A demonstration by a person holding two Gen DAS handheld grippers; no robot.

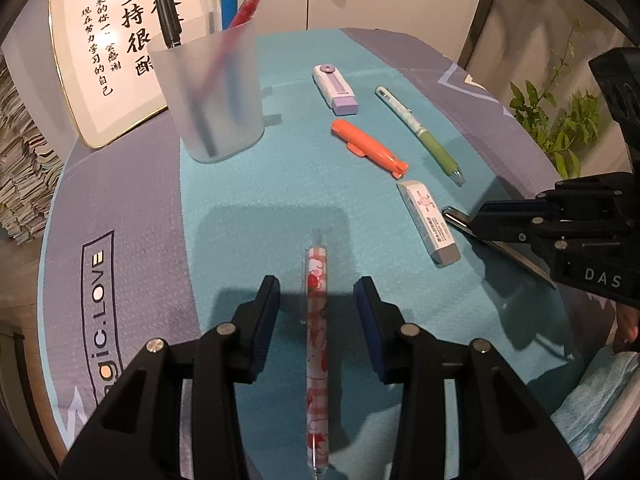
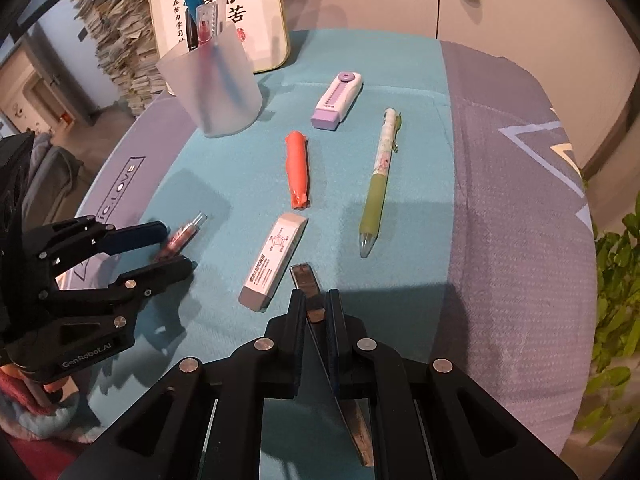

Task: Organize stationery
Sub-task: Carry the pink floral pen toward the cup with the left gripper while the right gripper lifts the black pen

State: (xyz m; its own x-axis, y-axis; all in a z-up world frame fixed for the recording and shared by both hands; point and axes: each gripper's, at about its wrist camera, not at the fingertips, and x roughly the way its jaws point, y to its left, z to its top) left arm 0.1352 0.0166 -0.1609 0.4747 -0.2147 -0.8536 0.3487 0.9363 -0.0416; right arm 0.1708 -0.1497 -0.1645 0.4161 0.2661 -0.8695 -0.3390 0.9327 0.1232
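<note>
A round table point(image 1: 120, 184) fills both views, covered in a grey-purple cloth with a teal mat point(image 1: 288, 184) laid down its middle. At the upper left of the left wrist view stands a frosted pen cup point(image 1: 210, 96), upright, holding several pens; behind it leans a gold-rimmed sign point(image 1: 100, 60) with calligraphy. At the bottom centre of that view the left gripper point(image 1: 318, 292) has its jaws apart, straddling a pink patterned pen point(image 1: 317, 360) that lies flat on the mat, its long axis running straight up the frame, clear tip toward the cup; the pads do not touch it. In the right wrist view, bottom centre, the right gripper point(image 2: 316, 304) is clamped on a thin metal ruler point(image 2: 304, 280), which slants from lower right up to upper left between the fingers. Above it lie a green pen point(image 2: 376, 184), nearly vertical with its tip pointing down; an orange highlighter point(image 2: 297, 168), vertical; a white eraser point(image 2: 274, 256), diagonal; and a purple eraser point(image 2: 336, 100), diagonal at upper centre.
</note>
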